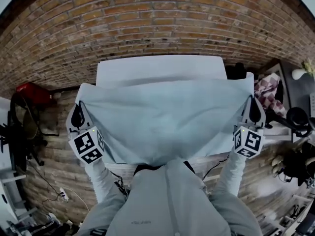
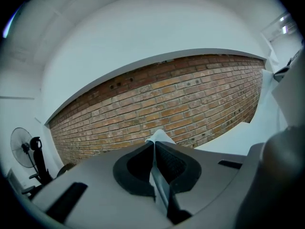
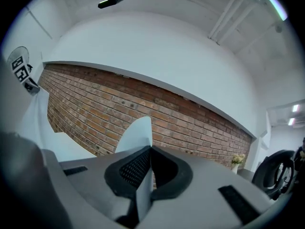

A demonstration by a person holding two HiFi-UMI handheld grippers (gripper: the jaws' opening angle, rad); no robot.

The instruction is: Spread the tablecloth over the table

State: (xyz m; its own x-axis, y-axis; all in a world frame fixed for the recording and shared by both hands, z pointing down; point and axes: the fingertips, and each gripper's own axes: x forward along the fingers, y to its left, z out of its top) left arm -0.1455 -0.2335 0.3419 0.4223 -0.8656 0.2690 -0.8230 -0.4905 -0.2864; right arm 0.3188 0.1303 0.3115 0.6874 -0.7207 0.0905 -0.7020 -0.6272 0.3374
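A pale blue-white tablecloth [image 1: 162, 117] hangs stretched between my two grippers, above the near part of the white table [image 1: 162, 65]. My left gripper [image 1: 78, 116] is shut on the cloth's left corner, and a small tip of cloth [image 2: 159, 137] pokes out past its jaws. My right gripper [image 1: 254, 111] is shut on the right corner, with a rounded flap of cloth [image 3: 136, 135] standing up beyond the jaws. The far strip of the table shows bare beyond the cloth; the near part is hidden under it.
A brick wall [image 1: 147, 23] runs behind the table. A red object [image 1: 32, 92] and a dark chair [image 1: 22, 132] stand at the left. At the right are a checked cloth [image 1: 268, 92] and dark equipment [image 1: 295, 117]. A fan [image 2: 24, 149] shows in the left gripper view.
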